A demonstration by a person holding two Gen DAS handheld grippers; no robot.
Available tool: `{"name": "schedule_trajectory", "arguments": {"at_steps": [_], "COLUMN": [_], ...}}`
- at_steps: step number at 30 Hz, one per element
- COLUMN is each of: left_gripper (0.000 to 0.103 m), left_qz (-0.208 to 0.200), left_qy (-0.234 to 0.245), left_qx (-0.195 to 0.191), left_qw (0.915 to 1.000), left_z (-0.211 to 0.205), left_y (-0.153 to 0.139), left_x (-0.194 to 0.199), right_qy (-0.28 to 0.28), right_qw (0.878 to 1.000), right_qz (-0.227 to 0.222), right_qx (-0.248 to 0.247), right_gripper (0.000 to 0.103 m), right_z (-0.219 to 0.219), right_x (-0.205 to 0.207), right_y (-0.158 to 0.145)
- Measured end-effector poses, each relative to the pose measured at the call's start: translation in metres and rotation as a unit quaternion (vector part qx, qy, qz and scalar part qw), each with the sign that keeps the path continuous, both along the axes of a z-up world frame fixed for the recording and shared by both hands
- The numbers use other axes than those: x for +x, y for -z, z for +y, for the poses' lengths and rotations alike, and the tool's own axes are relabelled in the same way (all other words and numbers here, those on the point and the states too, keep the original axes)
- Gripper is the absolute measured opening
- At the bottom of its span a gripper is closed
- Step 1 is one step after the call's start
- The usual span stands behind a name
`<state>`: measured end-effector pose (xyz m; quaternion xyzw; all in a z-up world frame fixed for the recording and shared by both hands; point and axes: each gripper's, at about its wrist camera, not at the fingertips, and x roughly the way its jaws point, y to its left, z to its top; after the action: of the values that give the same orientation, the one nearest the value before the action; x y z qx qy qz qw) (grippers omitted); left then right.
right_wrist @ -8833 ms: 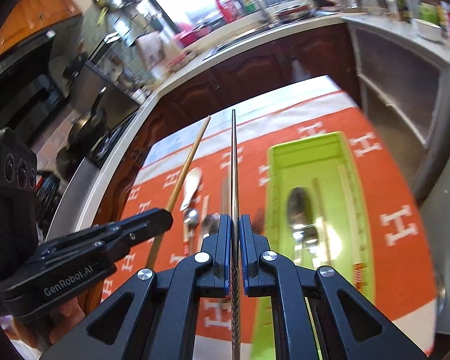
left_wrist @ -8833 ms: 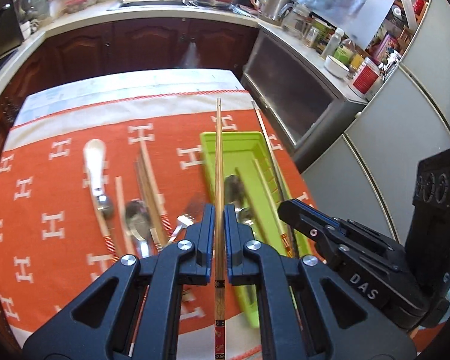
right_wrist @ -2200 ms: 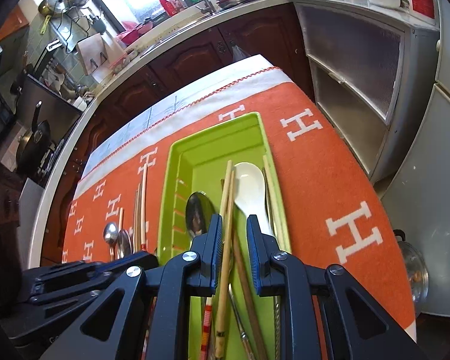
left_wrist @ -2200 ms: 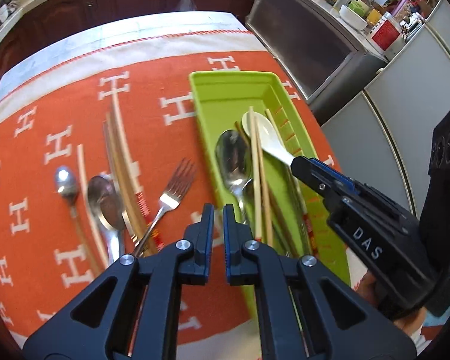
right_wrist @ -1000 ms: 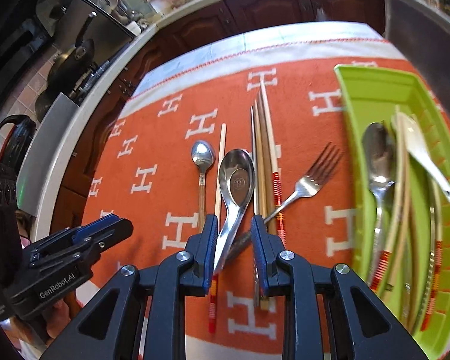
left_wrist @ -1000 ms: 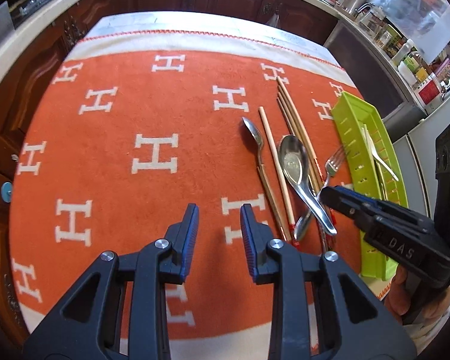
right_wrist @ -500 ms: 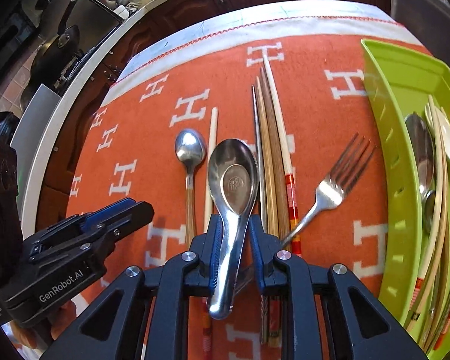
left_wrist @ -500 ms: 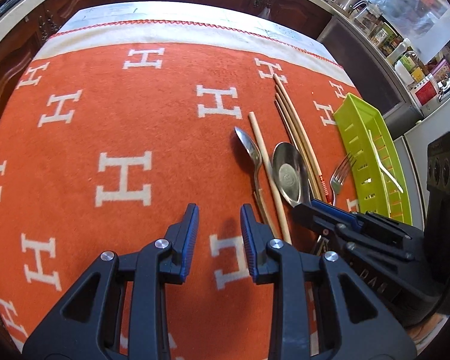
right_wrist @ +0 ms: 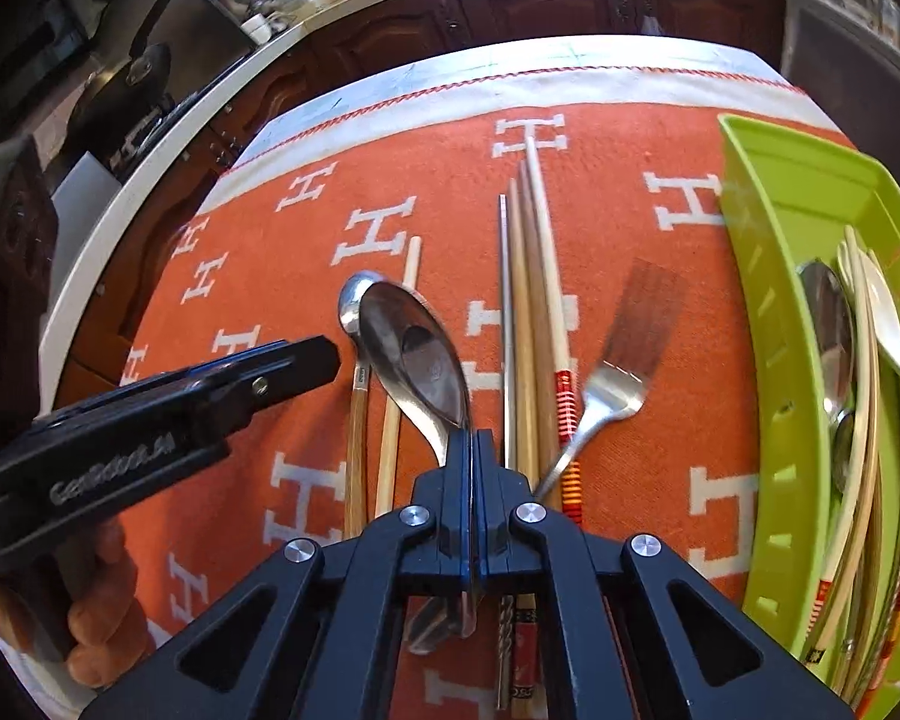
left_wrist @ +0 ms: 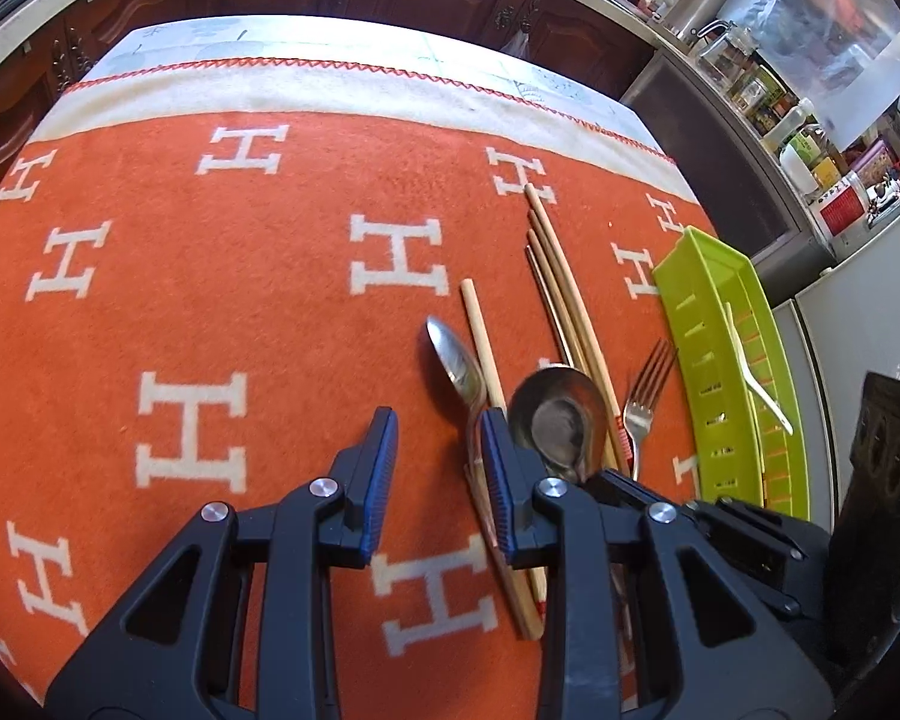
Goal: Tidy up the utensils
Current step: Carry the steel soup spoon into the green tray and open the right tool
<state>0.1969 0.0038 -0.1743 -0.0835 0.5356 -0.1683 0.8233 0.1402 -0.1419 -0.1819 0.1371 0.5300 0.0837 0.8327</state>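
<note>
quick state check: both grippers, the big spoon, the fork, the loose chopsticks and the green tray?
Left gripper: open, holding nothing, above the blanket.
Right gripper: shut on the big spoon's handle.
Big spoon: gripped, bowl tilted.
Small spoon: lying flat on the blanket.
Fork: lying on the blanket, ungripped.
Loose chopsticks: side by side on the blanket.
Green tray: holding a spoon, chopsticks and a white spoon.

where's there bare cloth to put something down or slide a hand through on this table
Widest free patch: the orange cloth left of the small spoon, up to its white border. A narrower strip lies between the fork and the green tray. Crowded: the chopsticks, the large spoon in the right gripper, and the tray's inside.
</note>
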Motion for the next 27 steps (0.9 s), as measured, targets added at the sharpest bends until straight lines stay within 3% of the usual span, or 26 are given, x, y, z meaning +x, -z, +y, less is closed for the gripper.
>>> {"name": "schedule_trajectory", "arguments": {"at_steps": [4,11,12,14,18,27], "left_gripper": [0.025,0.024,0.013,0.001,0.001,0.001], "left_qz": [0.003,-0.025,-0.03,-0.036,-0.036,-0.033], "left_qy": [0.005,0.005,0.004,0.008,0.003,0.046], "left_qx": [0.004,0.021,0.023,0.017,0.025,-0.028], "left_qw": [1.0,0.9994,0.9993,0.9992,0.999,0.998], "left_z": [-0.011,-0.026,-0.027,-0.03,-0.032,-0.046], "left_y": [0.006,0.008,0.008,0.01,0.008,-0.055], "left_x": [0.005,0.01,0.01,0.01,0.007,-0.028], "right_qy": [0.017,0.048,0.051,0.056,0.068,0.117], "right_qw": [1.0,0.997,0.997,0.996,0.995,0.987], "right_qz": [-0.002,-0.021,-0.025,-0.03,-0.04,-0.074], "right_qx": [0.021,0.051,0.053,0.058,0.068,0.084], "right_gripper": [0.0,0.0,0.0,0.0,0.0,0.0], "right_z": [-0.015,-0.04,-0.043,-0.047,-0.058,-0.111], "right_x": [-0.004,-0.008,-0.009,-0.01,-0.013,-0.047], "right_y": [-0.005,-0.021,-0.024,-0.029,-0.039,-0.069]}}
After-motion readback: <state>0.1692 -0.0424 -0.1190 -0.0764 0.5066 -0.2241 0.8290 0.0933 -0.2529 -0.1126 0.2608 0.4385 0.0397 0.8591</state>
